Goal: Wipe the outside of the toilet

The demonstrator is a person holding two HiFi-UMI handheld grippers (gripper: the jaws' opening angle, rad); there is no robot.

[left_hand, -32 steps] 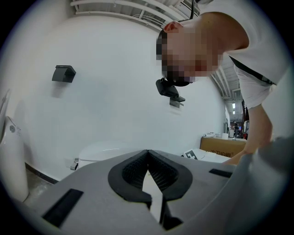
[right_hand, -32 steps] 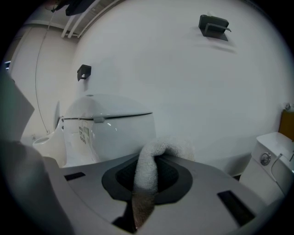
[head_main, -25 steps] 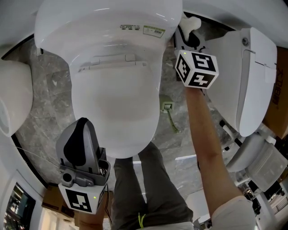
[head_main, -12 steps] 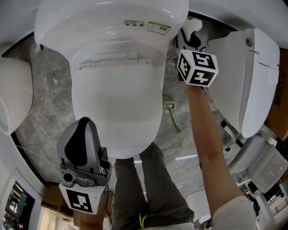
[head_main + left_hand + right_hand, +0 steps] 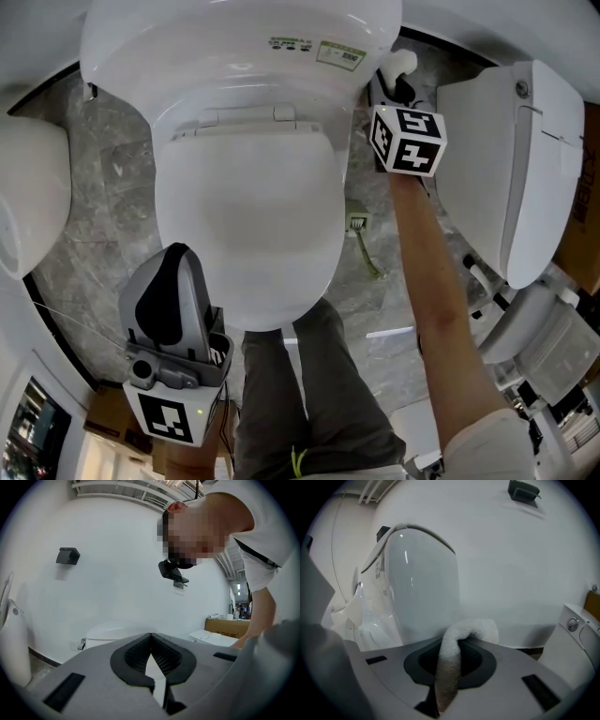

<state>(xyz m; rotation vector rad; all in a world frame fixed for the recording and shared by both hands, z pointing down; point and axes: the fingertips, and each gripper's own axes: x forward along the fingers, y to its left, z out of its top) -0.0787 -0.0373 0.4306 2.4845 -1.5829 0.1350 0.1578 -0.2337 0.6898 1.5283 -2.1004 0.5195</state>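
Note:
A white toilet (image 5: 244, 187) with its lid down fills the head view. My right gripper (image 5: 394, 86) is at the toilet's rear right side, shut on a white cloth (image 5: 400, 64). In the right gripper view the cloth (image 5: 461, 637) loops out of the jaws, right next to the toilet's glossy wall (image 5: 422, 583); I cannot tell if it touches. My left gripper (image 5: 172, 255) hangs at the bowl's front left, apart from it, shut and holding nothing. In its own view the left gripper (image 5: 151, 641) points at a white wall.
Another white toilet (image 5: 525, 159) stands close on the right and a white fixture (image 5: 28, 206) on the left. A green item (image 5: 362, 246) lies on the grey marble floor. The person's trouser leg (image 5: 309, 394) is in front of the bowl. A black box (image 5: 524, 489) hangs on the wall.
The head view has shifted a little, so the toilet sits slightly lower and to the right. The right gripper stays by the rear right side with the cloth. The left gripper has not moved.

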